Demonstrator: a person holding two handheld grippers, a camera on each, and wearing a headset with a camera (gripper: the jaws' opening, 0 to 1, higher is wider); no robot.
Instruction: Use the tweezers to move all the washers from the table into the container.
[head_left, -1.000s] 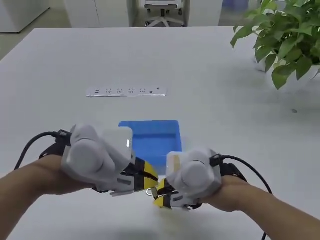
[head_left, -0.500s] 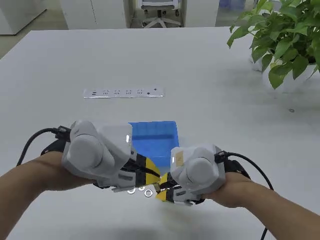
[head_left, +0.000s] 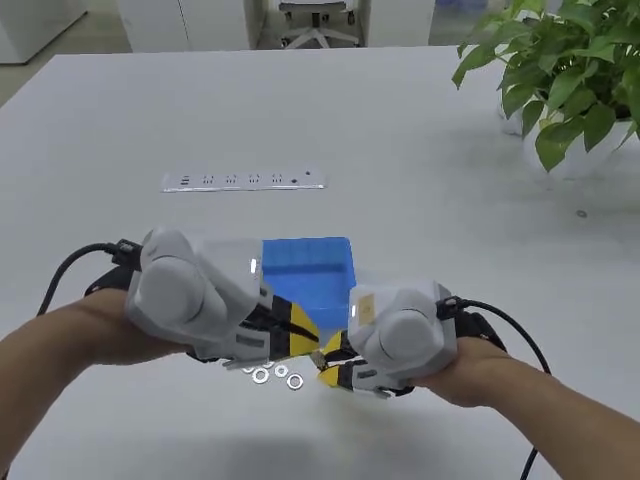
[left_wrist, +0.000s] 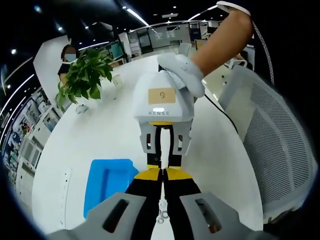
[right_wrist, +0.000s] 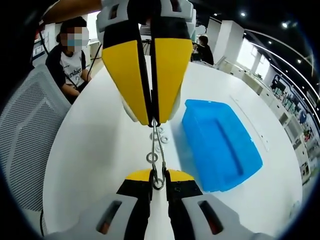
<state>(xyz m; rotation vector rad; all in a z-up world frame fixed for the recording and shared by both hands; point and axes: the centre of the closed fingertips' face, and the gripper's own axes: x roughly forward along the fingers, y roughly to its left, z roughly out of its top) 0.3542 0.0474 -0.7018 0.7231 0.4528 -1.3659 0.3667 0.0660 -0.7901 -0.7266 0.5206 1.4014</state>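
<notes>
The left tool (left_wrist: 162, 175) and right tool (right_wrist: 158, 176) meet tip to tip — both pinch the metal tweezers (right_wrist: 157, 150). Small silver washers (head_left: 295, 381) lie beside the blue plastic container (head_left: 305, 270).

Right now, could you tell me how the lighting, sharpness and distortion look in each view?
Head view: soft, even light, no glare, and the washers are small but sharp. Left gripper view: the fisheye bends the table edge, and ceiling lights show as streaks. Right gripper view: the tweezers are crisp; the blue container looks bowed.
</notes>
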